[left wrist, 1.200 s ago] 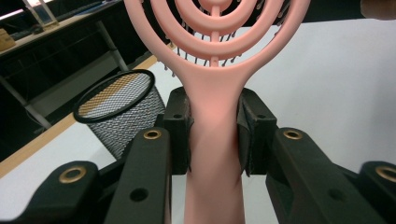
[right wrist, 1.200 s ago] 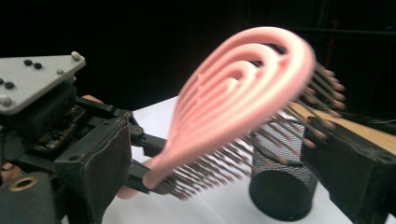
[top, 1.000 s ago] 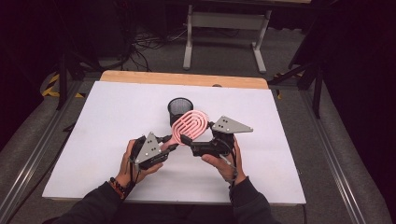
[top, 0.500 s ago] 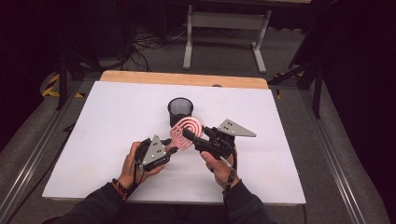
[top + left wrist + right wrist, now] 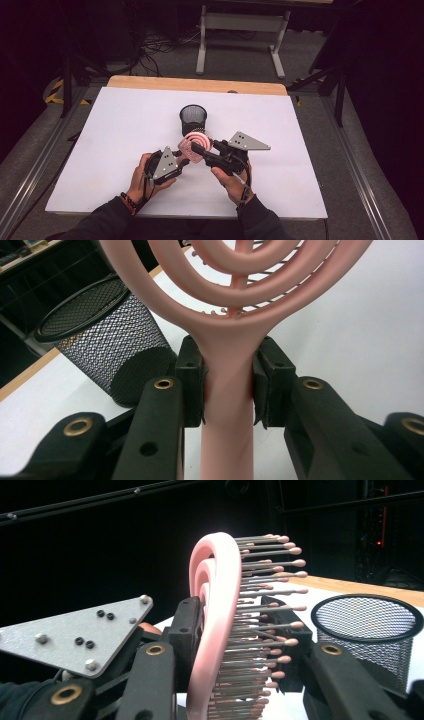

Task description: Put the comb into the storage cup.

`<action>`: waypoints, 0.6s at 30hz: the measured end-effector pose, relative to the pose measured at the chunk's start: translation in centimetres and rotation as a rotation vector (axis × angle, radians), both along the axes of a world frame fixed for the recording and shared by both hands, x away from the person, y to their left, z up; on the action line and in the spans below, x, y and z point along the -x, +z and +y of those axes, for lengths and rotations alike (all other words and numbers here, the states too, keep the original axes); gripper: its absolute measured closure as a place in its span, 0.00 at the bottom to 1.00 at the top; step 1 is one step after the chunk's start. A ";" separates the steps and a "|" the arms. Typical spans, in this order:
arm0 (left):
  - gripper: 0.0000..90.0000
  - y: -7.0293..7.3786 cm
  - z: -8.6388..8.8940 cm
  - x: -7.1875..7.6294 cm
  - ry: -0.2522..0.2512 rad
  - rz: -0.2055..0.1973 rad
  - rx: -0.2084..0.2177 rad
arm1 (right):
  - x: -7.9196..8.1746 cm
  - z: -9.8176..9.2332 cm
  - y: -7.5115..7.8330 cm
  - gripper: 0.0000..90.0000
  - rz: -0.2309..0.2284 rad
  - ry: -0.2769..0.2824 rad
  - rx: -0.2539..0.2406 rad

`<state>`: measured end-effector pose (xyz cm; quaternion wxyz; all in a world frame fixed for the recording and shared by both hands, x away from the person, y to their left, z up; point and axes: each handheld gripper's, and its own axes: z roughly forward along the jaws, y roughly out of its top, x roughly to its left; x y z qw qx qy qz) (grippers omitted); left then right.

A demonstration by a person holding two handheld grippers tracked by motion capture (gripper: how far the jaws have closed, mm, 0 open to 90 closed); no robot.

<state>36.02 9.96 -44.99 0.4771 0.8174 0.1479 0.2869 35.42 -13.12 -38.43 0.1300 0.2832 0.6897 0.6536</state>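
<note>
The pink hairbrush [image 5: 194,145] is held up off the white table [image 5: 100,150], just in front of the black mesh cup [image 5: 193,118]. The left gripper [image 5: 229,385] is clamped on its handle, both pads pressing the pink stem below the looped head. The right gripper [image 5: 240,630] has just been closing its jaws on the head edge-on, one pad against the smooth pink back and the other among the bristles [image 5: 270,587], whose tips point toward the cup.
</note>
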 end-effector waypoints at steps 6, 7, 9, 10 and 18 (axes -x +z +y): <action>0.76 -0.2 0.0 0.1 -0.018 -0.013 -0.007 | 0.3 0.0 0.2 0.69 -0.019 0.008 0.002; 0.75 -0.2 0.0 0.1 -0.018 -0.013 -0.015 | 0.3 0.0 0.2 0.69 -0.022 0.010 0.001; 0.72 -0.2 0.1 0.1 -0.022 -0.003 -0.013 | 0.4 -0.2 0.3 0.69 -0.031 0.007 0.004; 0.71 -0.3 0.1 0.1 -0.027 -0.002 -0.011 | 0.4 -0.3 0.4 0.69 -0.039 0.005 0.001; 0.62 -0.2 0.1 0.2 -0.032 -0.001 -0.019 | 0.6 -0.9 0.9 0.69 -0.089 -0.019 0.013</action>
